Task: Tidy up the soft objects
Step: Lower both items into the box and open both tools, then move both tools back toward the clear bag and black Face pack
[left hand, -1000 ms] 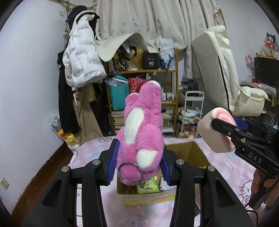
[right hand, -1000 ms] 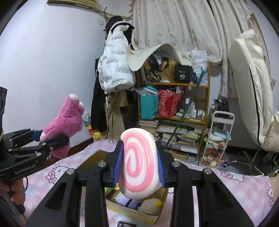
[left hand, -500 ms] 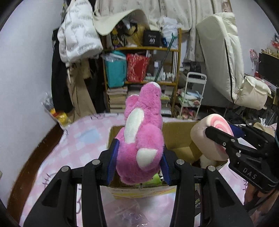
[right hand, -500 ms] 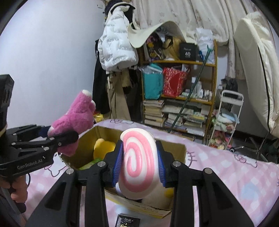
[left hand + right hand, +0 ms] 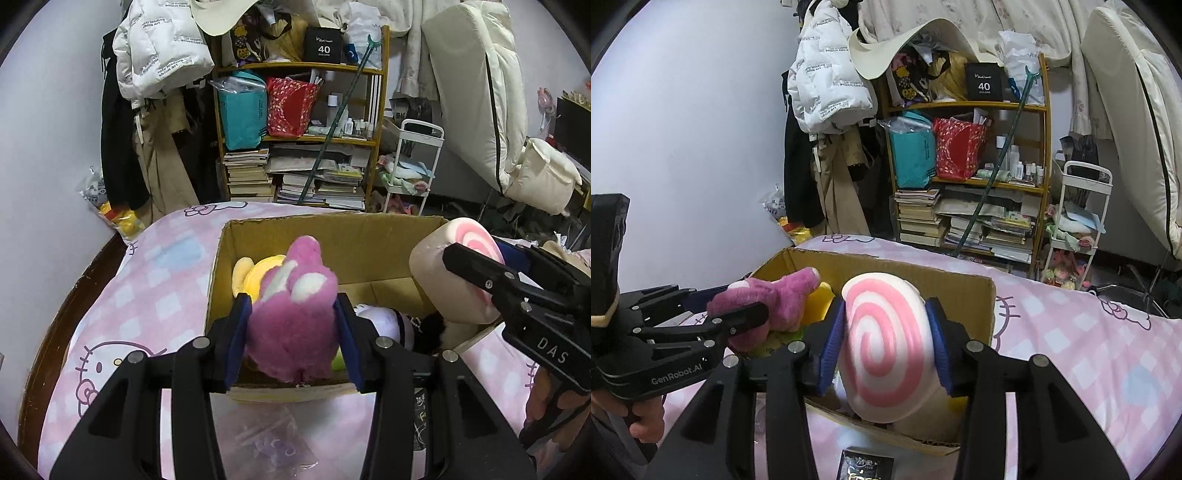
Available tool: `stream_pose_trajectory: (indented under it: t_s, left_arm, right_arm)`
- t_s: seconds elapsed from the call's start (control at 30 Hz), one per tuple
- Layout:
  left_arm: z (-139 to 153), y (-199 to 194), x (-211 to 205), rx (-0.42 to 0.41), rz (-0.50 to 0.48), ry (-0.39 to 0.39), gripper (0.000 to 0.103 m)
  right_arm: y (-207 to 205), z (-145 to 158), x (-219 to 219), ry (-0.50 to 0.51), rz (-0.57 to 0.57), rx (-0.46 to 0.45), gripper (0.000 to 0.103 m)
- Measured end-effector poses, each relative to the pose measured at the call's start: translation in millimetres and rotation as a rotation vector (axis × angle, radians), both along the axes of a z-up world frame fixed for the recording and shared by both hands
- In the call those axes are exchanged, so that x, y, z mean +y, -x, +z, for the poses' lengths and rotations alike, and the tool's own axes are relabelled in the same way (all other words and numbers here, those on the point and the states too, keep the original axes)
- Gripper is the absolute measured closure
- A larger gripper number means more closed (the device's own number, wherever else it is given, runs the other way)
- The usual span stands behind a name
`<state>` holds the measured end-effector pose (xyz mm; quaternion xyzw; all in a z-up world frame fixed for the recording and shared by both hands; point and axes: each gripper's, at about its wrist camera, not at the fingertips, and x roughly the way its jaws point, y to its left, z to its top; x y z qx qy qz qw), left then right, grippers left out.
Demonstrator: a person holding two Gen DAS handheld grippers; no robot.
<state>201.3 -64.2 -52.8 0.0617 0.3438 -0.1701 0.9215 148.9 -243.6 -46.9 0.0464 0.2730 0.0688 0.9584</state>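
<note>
My left gripper (image 5: 293, 341) is shut on a pink plush bear (image 5: 295, 314), tilted forward over the near left side of an open cardboard box (image 5: 332, 236). My right gripper (image 5: 886, 349) is shut on a pink-and-white swirl cushion (image 5: 886, 343), held over the box's near right side (image 5: 982, 295). The cushion also shows in the left wrist view (image 5: 454, 273), and the bear shows in the right wrist view (image 5: 768, 299). Inside the box lie a yellow plush (image 5: 251, 277) and a white and black plush (image 5: 391, 325).
The box stands on a pink Hello Kitty sheet (image 5: 147, 295). A clear plastic bag (image 5: 273, 443) and a small black packet (image 5: 866, 465) lie in front of the box. A cluttered bookshelf (image 5: 303, 129), hung coats (image 5: 155, 74) and a white cart (image 5: 410, 166) stand behind.
Both grippers have tipped down and moved toward the box. The pink bear went from upright to leaning into the box. The swirl cushion has come lower over the box's right side.
</note>
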Motion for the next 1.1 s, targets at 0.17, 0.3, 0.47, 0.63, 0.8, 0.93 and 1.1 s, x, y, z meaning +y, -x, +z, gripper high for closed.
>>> stream_pose_trajectory:
  t_s: [0.17, 0.3, 0.47, 0.63, 0.8, 0.93, 1.1]
  left_arm:
    - [2.6, 2.6, 0.9, -0.018, 0.016, -0.014, 0.045]
    - [5.9, 4.2, 6.0, -0.015, 0.044, -0.018, 0.033]
    - [17.3, 8.3, 10.4, -0.047, 0.069, -0.014, 0.021]
    - [23.1, 14.4, 9.7, -0.064, 0.070, -0.034, 0.014]
    - [24.2, 20.3, 7.3, -0.067, 0.066, -0.066, 0.005]
    - [18.5, 25.6, 8.6, -0.057, 0.079, -0.075, 0.005]
    - [18.0, 32.5, 16.1, -0.025, 0.093, -0.083, 0.005]
  right_arm:
    - [0.0, -0.8, 1.4, 0.007, -0.002, 0.008, 0.050]
    - [5.3, 1.9, 0.5, 0.003, -0.018, -0.012, 0.032]
    - [8.5, 4.7, 0.6, 0.006, -0.020, -0.020, 0.030]
    - [13.5, 5.5, -0.3, 0.000, -0.015, -0.017, 0.021]
    - [19.2, 5.9, -1.3, -0.018, -0.031, -0.004, 0.013]
    - [28.1, 4.6, -4.2, -0.058, -0.047, 0.007, 0.011]
    - [39.1, 2.3, -6.6, -0.072, -0.063, 0.039, 0.010]
